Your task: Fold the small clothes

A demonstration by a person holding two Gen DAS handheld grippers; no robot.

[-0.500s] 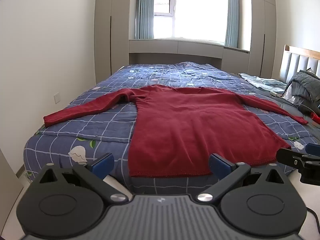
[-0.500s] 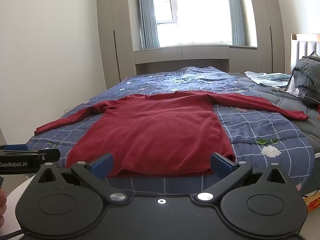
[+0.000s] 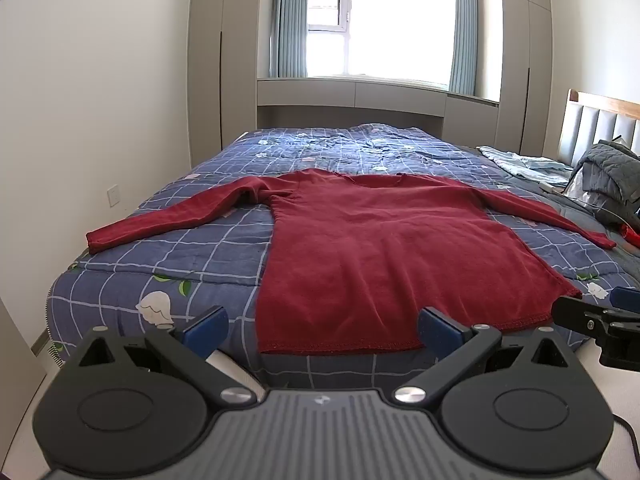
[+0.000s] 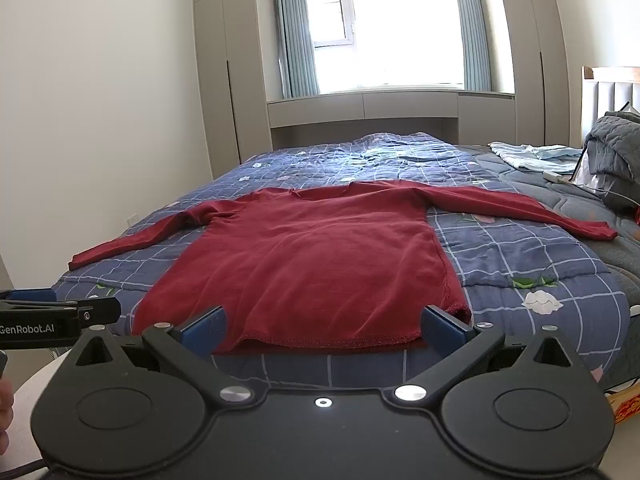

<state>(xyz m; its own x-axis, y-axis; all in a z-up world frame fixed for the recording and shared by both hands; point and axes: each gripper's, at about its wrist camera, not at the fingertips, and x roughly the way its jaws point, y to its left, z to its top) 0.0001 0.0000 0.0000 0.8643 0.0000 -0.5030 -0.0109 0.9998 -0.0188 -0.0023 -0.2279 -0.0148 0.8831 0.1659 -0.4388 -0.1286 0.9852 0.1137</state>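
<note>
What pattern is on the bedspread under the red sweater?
Blue bedspread with a white grid and scattered flower prints, clearest in the right wrist view.

headboard [image 3: 600, 120] cropped, grey quilt [image 4: 616, 148] cropped

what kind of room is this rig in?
A home bedroom, most likely: a bed with a blue checked quilt, a padded headboard on the right, and built-in wardrobes flanking a curtained window. A red sweater lies spread flat on it.

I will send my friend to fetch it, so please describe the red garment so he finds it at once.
Look at the bed under the window, covered by a blue checked quilt. The red sweater lies flat at its near end, sleeves spread wide. The other clothes lie bunched by the headboard and are grey or pale blue.
</note>
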